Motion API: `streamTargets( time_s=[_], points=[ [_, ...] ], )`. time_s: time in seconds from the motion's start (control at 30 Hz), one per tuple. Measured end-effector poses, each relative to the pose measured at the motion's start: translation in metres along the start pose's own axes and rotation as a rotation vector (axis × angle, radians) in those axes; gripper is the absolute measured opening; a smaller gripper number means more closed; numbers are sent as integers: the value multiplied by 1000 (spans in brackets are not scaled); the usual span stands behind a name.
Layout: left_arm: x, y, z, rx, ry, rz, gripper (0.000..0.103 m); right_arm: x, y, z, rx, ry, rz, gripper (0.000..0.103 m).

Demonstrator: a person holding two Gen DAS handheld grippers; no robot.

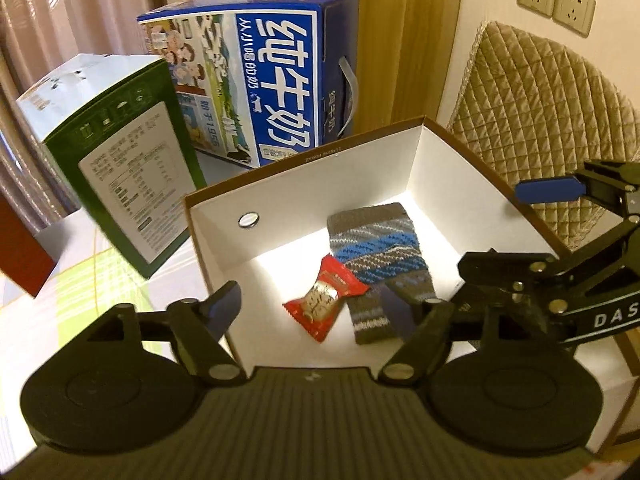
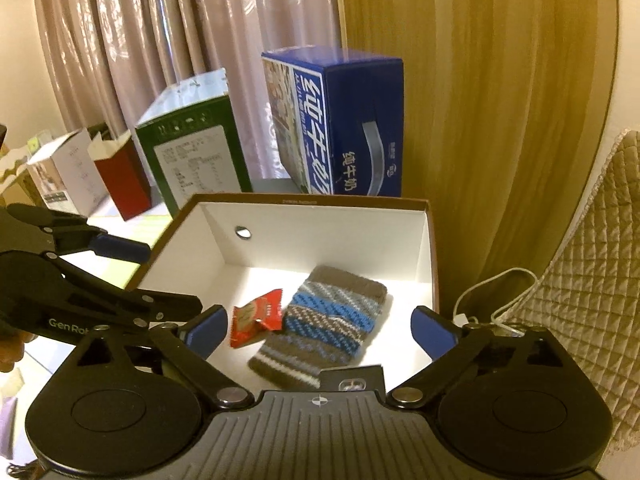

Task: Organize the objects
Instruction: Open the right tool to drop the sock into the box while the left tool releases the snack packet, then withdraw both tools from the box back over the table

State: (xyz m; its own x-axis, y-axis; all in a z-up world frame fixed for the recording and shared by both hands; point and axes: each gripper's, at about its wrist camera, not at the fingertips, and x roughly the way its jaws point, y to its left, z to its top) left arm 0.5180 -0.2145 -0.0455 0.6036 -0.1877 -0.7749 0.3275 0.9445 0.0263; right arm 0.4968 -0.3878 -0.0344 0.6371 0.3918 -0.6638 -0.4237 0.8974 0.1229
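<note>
Hovering over the near edge of an open white-lined cardboard box (image 1: 416,152), the left gripper (image 1: 316,312), fingers spread wide, gripping nothing. Hanging over the same box from the other side, the right gripper (image 2: 318,328), blue-padded fingers (image 2: 434,330) likewise wide apart, holding nothing.

Lying on the box floor, a knitted pouch (image 1: 376,252) striped in brown, grey and blue, stretched from the far right corner toward the near wall. Resting just left of the pouch and touching its edge, a red candy wrapper (image 1: 326,302), one end tilted up against the knit in the right wrist view. Peeking out at the near end of the pouch in the right wrist view, a dark flat object (image 2: 352,378), too hidden to name.

Showing on the box's left inner wall, a round metal-rimmed hole (image 1: 248,220).

Standing behind the box on the patterned tablecloth (image 1: 80,280), a blue milk carton case (image 1: 256,80) with a carry handle, and left of it a green carton (image 1: 116,168) with a white label. Standing further left in the right wrist view, a red paper bag (image 2: 124,176). Sitting to the right of the box, a quilted beige cushion (image 1: 540,120), with two wall sockets (image 1: 554,2) above it.
</note>
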Motion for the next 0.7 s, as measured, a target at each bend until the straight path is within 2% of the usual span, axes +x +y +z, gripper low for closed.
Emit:
streamTargets(
  time_s=[0.27,0.47,0.7],
  points=[
    [-40,2,-15,-64,-17,12,84,-40,10,-9,56,-39,8,101],
    [-73,1,-31,-104,-21,49,86,-65,22,-20,85,-47,-8,101],
    [-109,-2,-55,-142,-25,58,89,-88,36,-34,122,-50,-1,101]
  ],
)
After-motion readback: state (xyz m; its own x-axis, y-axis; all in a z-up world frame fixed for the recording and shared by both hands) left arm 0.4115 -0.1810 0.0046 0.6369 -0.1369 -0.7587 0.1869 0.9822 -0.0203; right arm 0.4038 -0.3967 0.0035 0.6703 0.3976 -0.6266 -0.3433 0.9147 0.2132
